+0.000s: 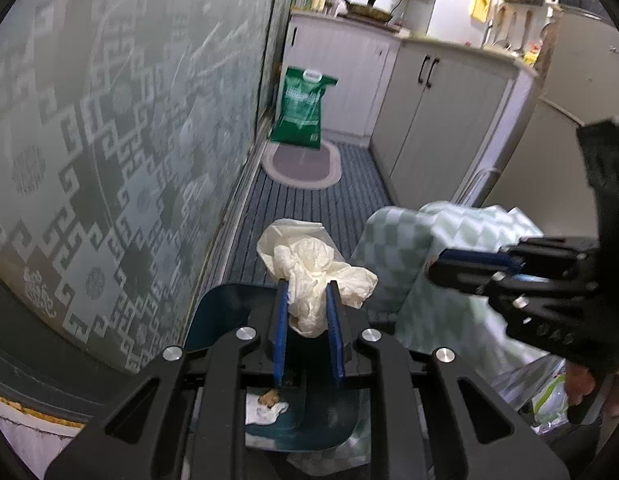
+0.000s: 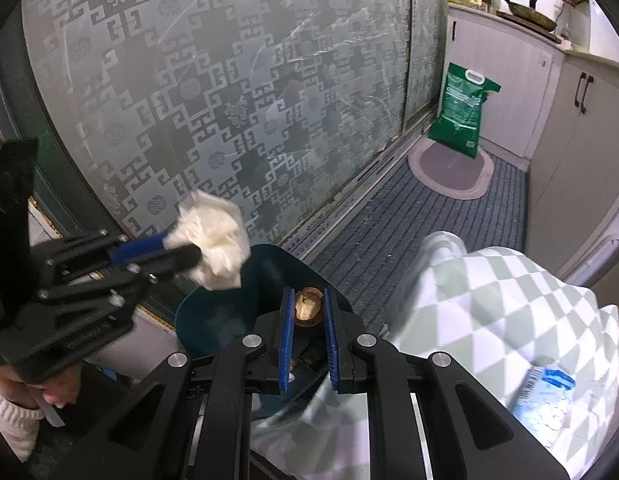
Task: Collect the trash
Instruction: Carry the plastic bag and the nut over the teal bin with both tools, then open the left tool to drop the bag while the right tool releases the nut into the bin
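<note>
Frosted patterned glass doors (image 2: 229,92) fill the left side of this narrow kitchen, with a striped floor mat (image 1: 309,208) running back toward white cabinets (image 1: 437,120) on the right. Far down the floor a green sack (image 1: 303,108) leans upright beside an oval rug (image 1: 303,168); its print is too blurred to read.

At the left, the left claw (image 1: 307,306) is clenched on a crumpled white plastic wrapper (image 1: 315,264), held just above a dark teal dustpan-like tray (image 1: 225,312). Most of that tray is hidden behind the claw's black frame; in its hollow lies a white scrap with a brown crumb (image 1: 267,404), hard to identify.

Toward the middle, the right claw (image 2: 308,312) grasps a brown walnut shell (image 2: 307,306) between its blue pads, over the same tray (image 2: 213,320).

To the right, a green-and-white checkered cloth (image 2: 489,312) drapes over something that cannot be made out. On it rests a clear packet with a blue top (image 2: 545,404), holding small white pieces, cut off by the lens edge.
</note>
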A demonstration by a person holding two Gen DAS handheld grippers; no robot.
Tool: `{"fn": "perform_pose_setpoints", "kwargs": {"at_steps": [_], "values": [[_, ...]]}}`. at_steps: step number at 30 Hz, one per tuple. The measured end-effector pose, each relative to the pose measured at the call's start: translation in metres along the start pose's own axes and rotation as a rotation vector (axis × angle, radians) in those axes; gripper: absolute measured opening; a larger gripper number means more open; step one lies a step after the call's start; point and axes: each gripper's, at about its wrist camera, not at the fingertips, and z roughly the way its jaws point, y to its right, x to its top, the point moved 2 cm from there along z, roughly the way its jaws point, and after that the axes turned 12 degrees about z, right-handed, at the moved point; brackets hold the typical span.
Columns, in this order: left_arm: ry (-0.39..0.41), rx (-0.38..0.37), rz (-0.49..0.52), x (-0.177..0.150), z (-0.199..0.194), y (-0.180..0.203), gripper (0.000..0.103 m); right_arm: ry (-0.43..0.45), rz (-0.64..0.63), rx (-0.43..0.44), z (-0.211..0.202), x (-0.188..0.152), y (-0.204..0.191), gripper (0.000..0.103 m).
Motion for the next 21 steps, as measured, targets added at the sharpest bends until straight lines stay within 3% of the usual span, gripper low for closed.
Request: {"fn": "perform_pose_setpoints", "kwargs": {"at_steps": [7,11,21], "values": [[-0.122,-0.009,-0.029,-0.019,0.027,-0.018,0.031,-0.033,0.001,0.020,0.017,0.005,-0.015,0.014],[-0.170,0.003,-0.021,-0.030,0.037,-0.027,0.031,-0.068,0.014,0.027,0.028,0.005,-0.019,0.014],[-0.182,0.022,-0.023,-0.034,0.033,-0.040,0.039,-0.182,0.039,0.002,0.067,0.002,-0.023,0.014]]}}
